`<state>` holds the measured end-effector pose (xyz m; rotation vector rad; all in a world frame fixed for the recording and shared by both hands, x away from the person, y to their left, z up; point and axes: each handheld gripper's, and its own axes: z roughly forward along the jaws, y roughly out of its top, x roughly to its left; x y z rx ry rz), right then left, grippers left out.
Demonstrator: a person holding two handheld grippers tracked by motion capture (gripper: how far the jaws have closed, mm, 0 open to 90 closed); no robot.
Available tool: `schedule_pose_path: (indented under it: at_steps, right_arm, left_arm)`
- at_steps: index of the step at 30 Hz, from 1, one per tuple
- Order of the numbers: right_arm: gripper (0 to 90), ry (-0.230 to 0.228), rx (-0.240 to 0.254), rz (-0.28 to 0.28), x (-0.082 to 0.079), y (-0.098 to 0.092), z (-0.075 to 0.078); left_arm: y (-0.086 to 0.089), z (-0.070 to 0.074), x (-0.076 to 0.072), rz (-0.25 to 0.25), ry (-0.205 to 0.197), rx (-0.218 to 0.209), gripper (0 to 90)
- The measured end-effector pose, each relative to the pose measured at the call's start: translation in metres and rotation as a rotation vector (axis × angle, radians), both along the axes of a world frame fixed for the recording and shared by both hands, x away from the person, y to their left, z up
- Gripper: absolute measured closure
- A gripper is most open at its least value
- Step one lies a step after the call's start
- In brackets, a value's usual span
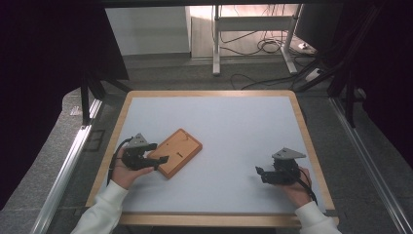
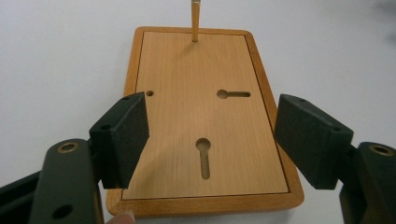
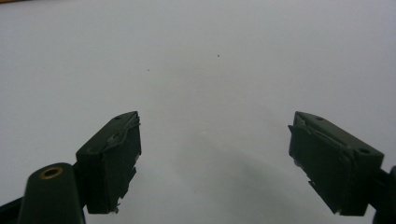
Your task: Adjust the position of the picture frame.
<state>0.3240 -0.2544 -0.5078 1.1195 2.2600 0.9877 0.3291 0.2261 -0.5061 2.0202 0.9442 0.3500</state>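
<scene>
Currently, the left gripper (image 1: 157, 152), jaws open, straddles the near end of the wooden board (image 1: 176, 152), which lies at eight o'clock on the table (image 1: 234, 126); next, closing on its edges seems required, while the open, empty right gripper (image 1: 259, 174) waits at four o'clock.
</scene>
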Motion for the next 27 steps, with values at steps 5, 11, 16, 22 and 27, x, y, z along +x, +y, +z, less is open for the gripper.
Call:
schedule_pose_path:
  at_steps: [5, 11, 16, 22, 27]
  right_arm:
    - [19.9, -0.004, -0.001, 0.024, -0.001, 0.003, -0.001]
    - [20.2, -0.004, -0.023, 0.029, -0.002, 0.008, -0.003]
    - [20.0, 0.008, -0.020, 0.015, -0.004, 0.005, -0.003]
    - [20.7, -0.002, -0.016, 0.025, -0.004, 0.007, -0.003]
    - [24.1, -0.005, -0.014, 0.042, -0.002, 0.014, -0.003]
  left_arm:
    - [0.000, -0.001, 0.001, 0.000, 0.001, 0.000, 26.5]
    - [0.003, 0.000, 0.002, 0.002, -0.009, -0.004, 26.8]
    - [0.002, 0.001, 0.000, -0.001, -0.016, -0.003, 27.4]
    - [0.001, -0.001, 0.002, -0.006, -0.010, 0.002, 27.6]
    - [0.002, -0.001, 0.003, -0.002, -0.011, -0.003, 27.6]
